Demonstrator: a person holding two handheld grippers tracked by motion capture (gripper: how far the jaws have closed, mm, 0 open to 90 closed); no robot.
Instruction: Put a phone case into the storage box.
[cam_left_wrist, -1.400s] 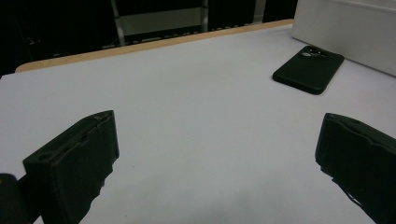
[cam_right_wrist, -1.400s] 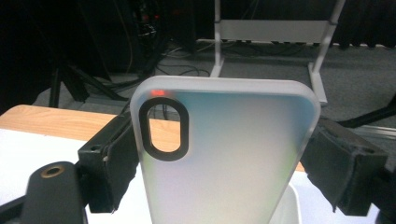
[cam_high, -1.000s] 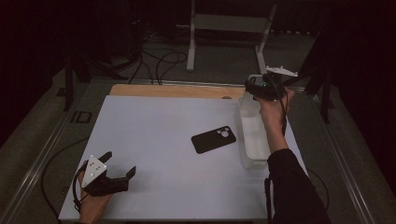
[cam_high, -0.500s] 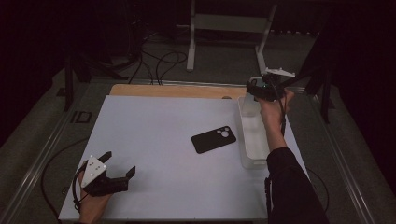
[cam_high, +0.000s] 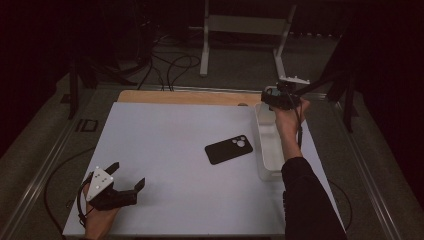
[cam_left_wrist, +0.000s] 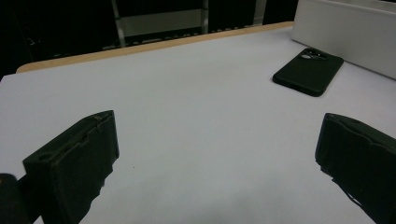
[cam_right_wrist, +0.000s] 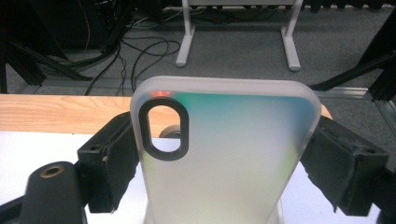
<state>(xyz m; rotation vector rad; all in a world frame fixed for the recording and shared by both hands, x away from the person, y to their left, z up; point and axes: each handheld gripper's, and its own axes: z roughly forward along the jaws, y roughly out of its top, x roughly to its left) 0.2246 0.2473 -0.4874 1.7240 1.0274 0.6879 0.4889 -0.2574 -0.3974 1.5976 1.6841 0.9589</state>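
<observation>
A frosted translucent phone case (cam_right_wrist: 224, 154) with a dark-rimmed camera cutout stands upright, with my right gripper (cam_right_wrist: 219, 161) shut on its two sides. In the high view that right gripper (cam_high: 274, 98) hovers over the far end of a white bin (cam_high: 262, 150) at the table's right. A black phone case (cam_high: 229, 149) lies flat on the white table, just left of the bin; it also appears at the upper right as the black phone case (cam_left_wrist: 308, 71). My left gripper (cam_high: 128, 173) rests open near the front left corner, jaws wide apart and holding nothing.
The white table top (cam_high: 165, 135) has a wooden strip (cam_high: 185, 97) along its far edge. The bin wall (cam_left_wrist: 345, 32) rises behind the black case. Beyond the table are floor cables (cam_high: 170, 65) and a metal stand (cam_high: 240, 30).
My right gripper has drifted very slightly left with the translucent case in it. The left gripper and the black case have not moved.
</observation>
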